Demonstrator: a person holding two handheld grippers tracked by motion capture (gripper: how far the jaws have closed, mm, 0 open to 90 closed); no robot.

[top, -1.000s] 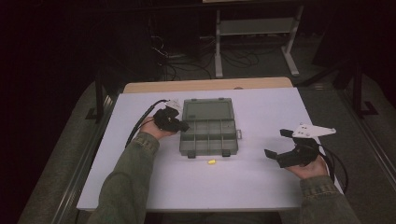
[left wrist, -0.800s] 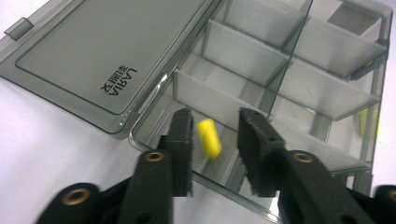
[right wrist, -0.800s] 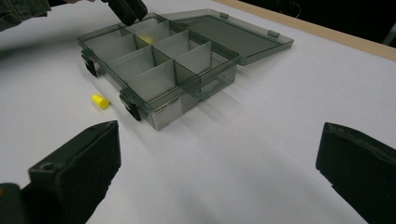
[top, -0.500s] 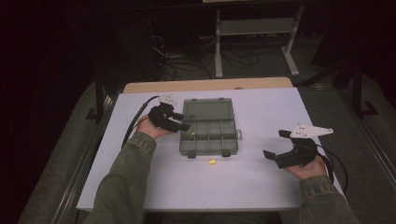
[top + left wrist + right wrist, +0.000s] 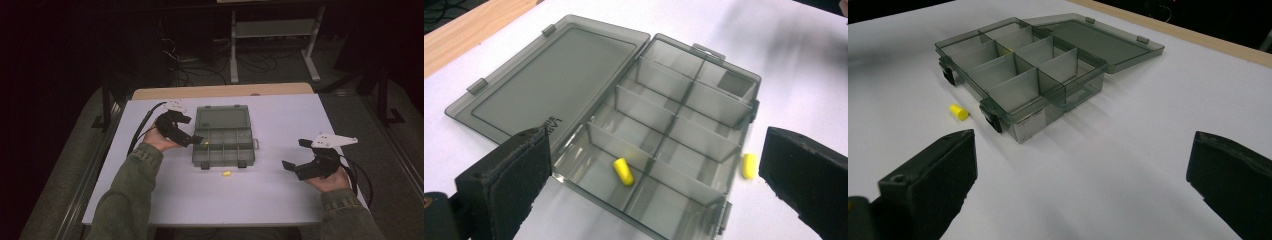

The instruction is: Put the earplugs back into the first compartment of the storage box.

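High view
Table: a white table top (image 5: 150, 200) with a strip of bare wood along its far edge.
Box: a smoky grey compartment box (image 5: 223, 145) lay near the middle of the table, its lid (image 5: 221, 117) folded flat open on the far side.
Loose plug: a small yellow earplug (image 5: 226, 173) lay on the table just in front of the box's near edge, apart from it.
Left gripper: the left gripper (image 5: 192, 135) was held at the box's left side, its tips over the left-hand compartments; a tiny yellow speck showed in the box just beside them.
Right gripper: the right gripper (image 5: 296, 156) rested well to the right of the box, near the table's right edge, its jaws spread apart and holding nothing.

Left gripper view
Jaws: the two black jaws stood wide apart, empty.
Box: the open box lay between and beyond them, the lid to its left.
Plug inside: one yellow earplug (image 5: 623, 171) lay in a compartment on the lid side, near the end of the box closest to the camera.
Plug outside: the loose plug (image 5: 749, 165) lay on the table touching or just beside the box's outer wall; which could not be told.

Right gripper view
Jaws: wide apart, nothing between them.
Box: the box (image 5: 1020, 70) sat ahead and to the left, with the lid on its far side.
Plug: the loose plug (image 5: 958, 111) lay on the table just beside a black latch (image 5: 993, 120) on the box's front wall.
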